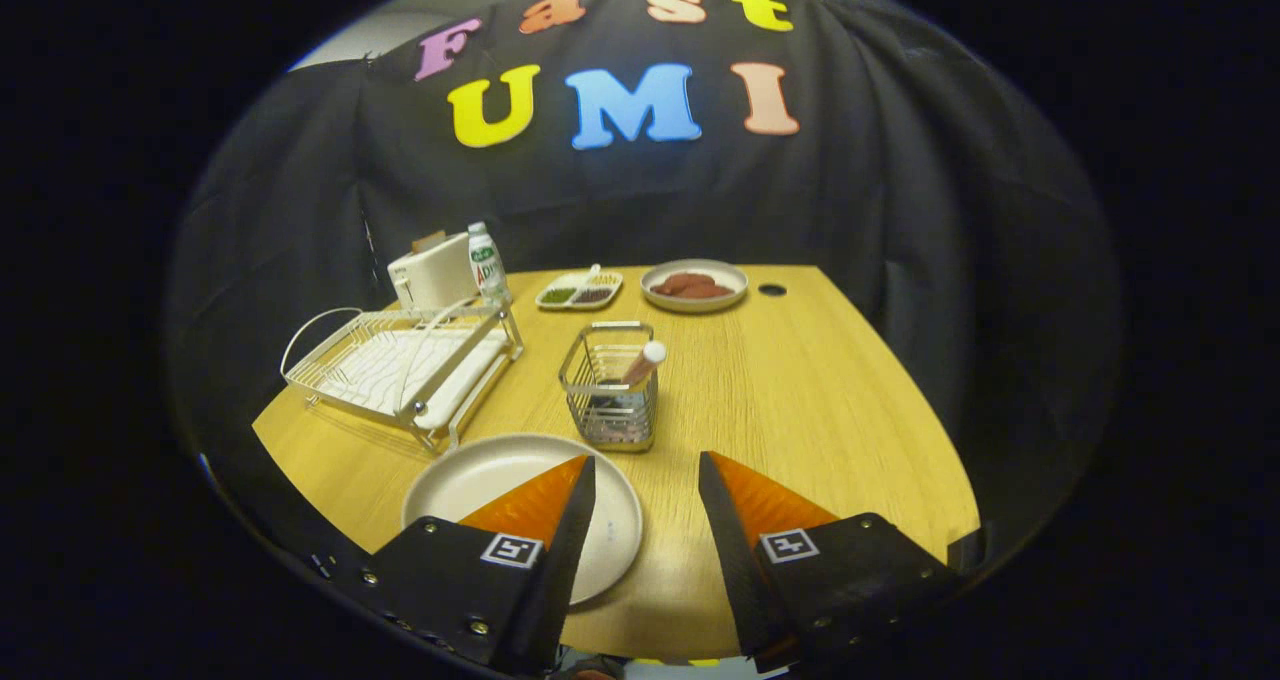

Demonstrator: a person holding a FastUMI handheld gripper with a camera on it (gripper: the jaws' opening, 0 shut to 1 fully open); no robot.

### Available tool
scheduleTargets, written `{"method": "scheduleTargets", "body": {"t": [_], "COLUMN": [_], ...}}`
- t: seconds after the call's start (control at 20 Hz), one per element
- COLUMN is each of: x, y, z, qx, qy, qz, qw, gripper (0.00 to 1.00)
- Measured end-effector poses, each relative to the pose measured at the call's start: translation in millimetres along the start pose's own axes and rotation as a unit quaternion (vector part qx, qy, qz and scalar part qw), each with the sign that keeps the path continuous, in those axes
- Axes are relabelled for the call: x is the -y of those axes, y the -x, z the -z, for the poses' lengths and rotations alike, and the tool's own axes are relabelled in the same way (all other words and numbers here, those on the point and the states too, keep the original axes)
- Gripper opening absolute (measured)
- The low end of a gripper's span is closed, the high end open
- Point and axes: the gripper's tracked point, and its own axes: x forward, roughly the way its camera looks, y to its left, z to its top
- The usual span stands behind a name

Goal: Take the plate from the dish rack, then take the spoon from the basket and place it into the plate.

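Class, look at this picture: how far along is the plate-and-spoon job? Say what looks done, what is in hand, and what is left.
Done: the plate lies on the table beside the rack, out of it. In hand: nothing; the gripper hangs above the plate's edge, jaws open and empty, just short of the basket. Left: the spoon stands in the basket, to be lifted out and laid in the plate.
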Motion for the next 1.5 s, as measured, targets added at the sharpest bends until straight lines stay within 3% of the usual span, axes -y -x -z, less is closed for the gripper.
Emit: {"method": "scheduleTargets", "body": {"t": [0.3,0.55,1.25,1.4,1.5], "x": [7.9,4.9,11.1,5.7,-1.4], "y": [-2.9,-34.8,-108.0,-119.0,-121.4], "z": [-44.3,-45.8,-43.6,-38.1,-41.3], "qx": [0.105,0.153,0.180,0.170,0.172], "qy": [0.024,0.028,0.007,0.011,0.014], "qz": [0.004,-0.005,0.012,0.006,-0.005], "qw": [0.994,0.988,0.984,0.985,0.985], "gripper": [0.65,0.65,0.65,0.60,0.43]}}
